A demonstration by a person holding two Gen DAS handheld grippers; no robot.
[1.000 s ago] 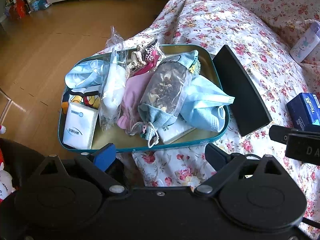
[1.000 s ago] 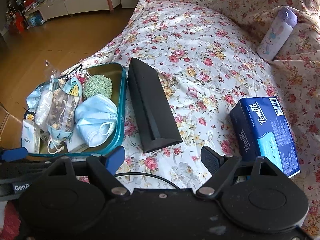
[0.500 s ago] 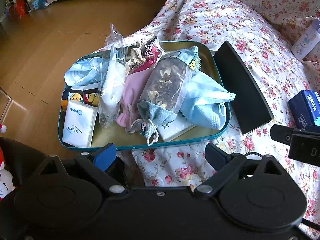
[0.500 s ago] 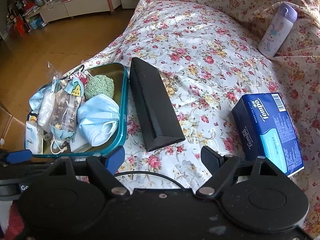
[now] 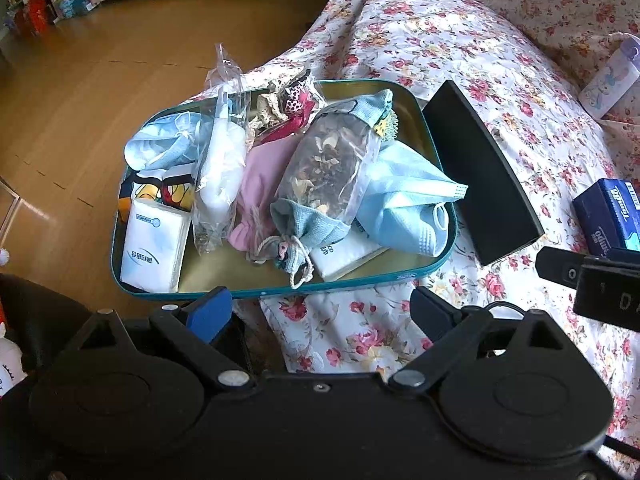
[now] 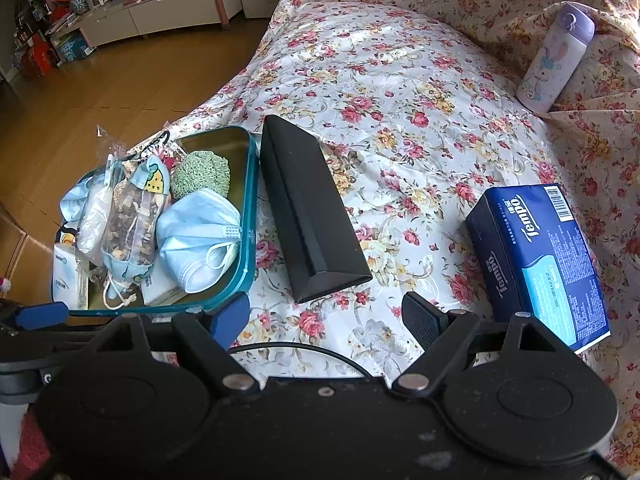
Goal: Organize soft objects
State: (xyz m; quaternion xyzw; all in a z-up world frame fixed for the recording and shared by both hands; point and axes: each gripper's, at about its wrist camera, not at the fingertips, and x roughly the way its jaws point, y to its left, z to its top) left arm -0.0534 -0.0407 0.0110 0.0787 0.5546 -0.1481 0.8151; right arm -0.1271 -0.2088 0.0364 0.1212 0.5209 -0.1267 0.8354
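Teal tin, black case, floral cover, blue masks.

A teal tin tray sits on the flowered cover, heaped with soft things: a pale blue face mask, a clear pouch of dried bits in a knitted blue bag, a pink cloth pouch, a white tissue pack and a clear bag with white contents. Just right of the tray lies a black case; farther right, a dark blue tissue box. The left gripper hangs over the tray's near rim, jaws spread wide and holding nothing
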